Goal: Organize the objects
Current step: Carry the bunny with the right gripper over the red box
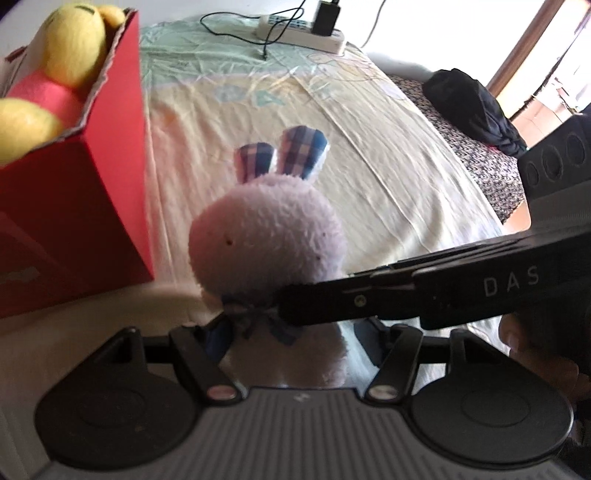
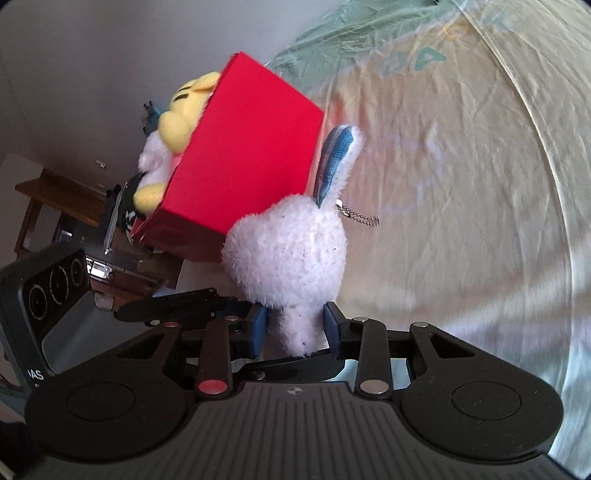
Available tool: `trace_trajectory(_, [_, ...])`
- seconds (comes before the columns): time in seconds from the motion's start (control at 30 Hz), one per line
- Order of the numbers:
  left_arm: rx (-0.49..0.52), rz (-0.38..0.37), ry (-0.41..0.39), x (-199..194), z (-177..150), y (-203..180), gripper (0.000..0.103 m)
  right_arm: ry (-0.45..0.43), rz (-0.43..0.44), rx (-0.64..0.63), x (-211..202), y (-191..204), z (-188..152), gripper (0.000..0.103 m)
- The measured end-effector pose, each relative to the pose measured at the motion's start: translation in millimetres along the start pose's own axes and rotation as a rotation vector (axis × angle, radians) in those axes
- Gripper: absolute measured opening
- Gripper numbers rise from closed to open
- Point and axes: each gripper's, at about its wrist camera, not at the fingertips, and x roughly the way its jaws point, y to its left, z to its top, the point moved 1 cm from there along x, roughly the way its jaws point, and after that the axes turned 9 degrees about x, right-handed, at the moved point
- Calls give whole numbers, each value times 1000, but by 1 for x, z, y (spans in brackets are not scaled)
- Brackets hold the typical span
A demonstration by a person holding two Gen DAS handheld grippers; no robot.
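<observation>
The white plush bunny (image 1: 269, 225) is held up above the bed (image 1: 369, 155), just right of the red box (image 1: 74, 184). Both hand-held grippers have hold of it. The left hand-held gripper (image 1: 291, 332) grasps the bunny's body below the head, its blue pads pressed against either side of the fur. The right hand-held gripper (image 2: 295, 328) clamps the bunny's lower body between its own blue pads (image 2: 258, 328); in the left wrist view its black finger (image 1: 406, 295) reaches in from the right to the plaid bow (image 1: 255, 317) at the bunny's neck. A fingertip of the person's right hand (image 1: 524, 343) shows beside it.

The bunny's plaid ears (image 1: 284, 155) stand upright, and a small bead chain (image 2: 360, 218) hangs from its head. The box stands on the bed with a yellow plush (image 1: 74, 44) in a pink shirt inside, head above the rim. At the bed's far end lie a power strip (image 1: 306, 29) and a black cloth (image 1: 476, 110).
</observation>
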Motion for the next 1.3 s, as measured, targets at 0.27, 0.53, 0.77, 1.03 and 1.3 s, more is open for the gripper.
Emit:
trace_trajectory(0.27, [83,-14,-61,-36,-17,1,66,-18,9,-39,-7,29,-18,36])
trace_trajectory(0.53, [194,-45,-178,-97,-33,27,66,-118,14,-107,-7,88,-42,36])
trace_trajectory(0.77, [253,-54,-291,-154,-46,69,66,-225,21,-160,8,149,-56,36])
trace_trajectory(1.03, [264,-17,-385,-202,-53,124,66,-304,52,-232,45,210,-47,36])
trace_trajectory(1.3, [199,37,-403,-221,-54,181,66,-317,65,-261,91,246,-28,36])
